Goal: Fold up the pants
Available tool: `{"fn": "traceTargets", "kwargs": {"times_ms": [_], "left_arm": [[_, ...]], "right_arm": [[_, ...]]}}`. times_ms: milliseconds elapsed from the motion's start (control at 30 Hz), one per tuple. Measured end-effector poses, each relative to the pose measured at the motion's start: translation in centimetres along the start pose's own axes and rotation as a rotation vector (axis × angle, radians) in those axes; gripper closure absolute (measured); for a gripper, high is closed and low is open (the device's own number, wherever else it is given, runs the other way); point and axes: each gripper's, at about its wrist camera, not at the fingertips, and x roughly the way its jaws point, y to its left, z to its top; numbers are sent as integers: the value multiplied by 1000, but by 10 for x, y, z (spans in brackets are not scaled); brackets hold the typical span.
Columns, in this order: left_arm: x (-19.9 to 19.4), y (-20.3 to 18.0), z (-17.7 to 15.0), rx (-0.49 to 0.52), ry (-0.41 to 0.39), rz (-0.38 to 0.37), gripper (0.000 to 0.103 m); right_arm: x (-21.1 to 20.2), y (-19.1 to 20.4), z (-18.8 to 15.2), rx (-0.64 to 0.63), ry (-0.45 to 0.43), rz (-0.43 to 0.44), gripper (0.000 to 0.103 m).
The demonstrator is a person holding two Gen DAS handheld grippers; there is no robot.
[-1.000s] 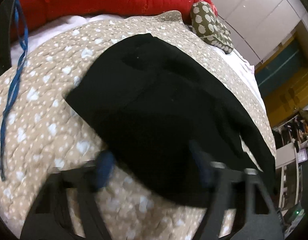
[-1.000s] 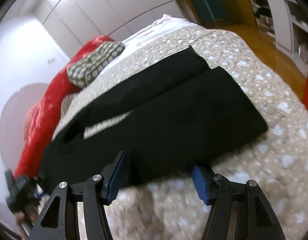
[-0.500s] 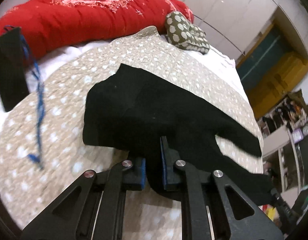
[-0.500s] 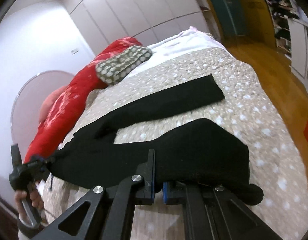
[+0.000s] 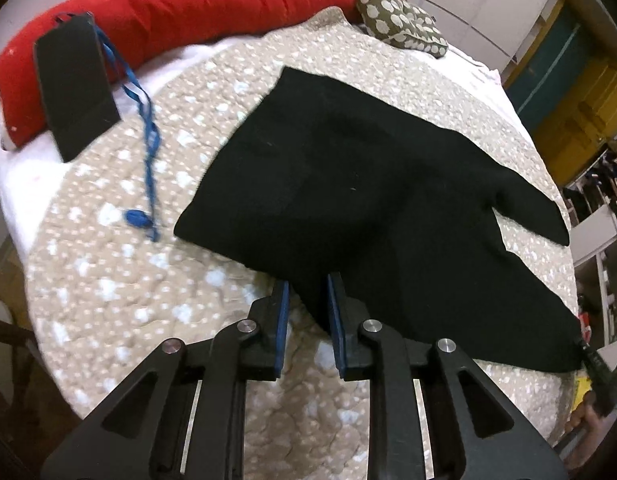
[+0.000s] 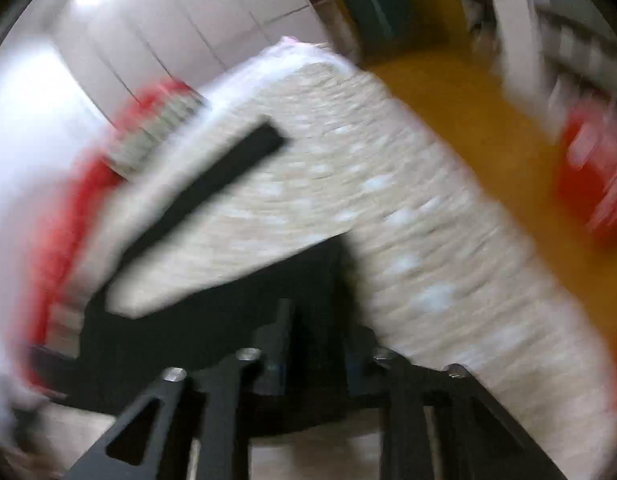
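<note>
Bed quilt (image 5: 108, 280) under black pants (image 5: 368, 184); my left fingers (image 5: 306, 300) pinch their edge. Right gripper (image 6: 314, 344) too blurry to tell; cloth could slip out.

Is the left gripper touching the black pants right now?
Touching. The left wrist view shows the left gripper with its blue pads pinching a fold of the black pants at their near edge.

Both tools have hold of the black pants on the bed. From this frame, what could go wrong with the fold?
1. The left tool pinches only a small bit of the black pants near their edge, so the fabric may slip out under tension.
2. The right wrist view is heavily blurred, suggesting a fast swing; the right tool could land its leg crooked.
3. The blue cord lies close beside the pants and might get dragged along.
</note>
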Motion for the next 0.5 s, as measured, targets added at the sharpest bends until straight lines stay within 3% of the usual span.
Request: {"fn": "traceTargets", "kwargs": {"times_ms": [33,67,100,133,167,233,300,367,500], "left_arm": [[-7,1,-2,4,-12,24,85],[-14,1,-2,9,-32,45,84],[-18,3,2,12,-47,55,84],[-23,4,4,15,-61,55,83],[-29,3,6,20,-74,53,80],[-35,-1,10,31,-90,35,62],[-36,-7,14,42,-110,18,55],[-30,-11,17,49,-111,20,55],[-5,-21,26,64,-78,18,55]], "right_arm": [[-3,11,-1,-99,-30,-174,85],[-6,15,-1,-144,-52,-282,85],[-10,16,0,-157,-62,-348,85],[-17,14,5,-146,-70,-350,85],[-24,16,8,-131,-80,-289,85],[-38,26,16,-110,-98,-111,84],[-40,47,20,-114,-76,72,80],[-30,80,15,-173,-18,212,79],[-2,147,-8,-335,51,297,79]]}}
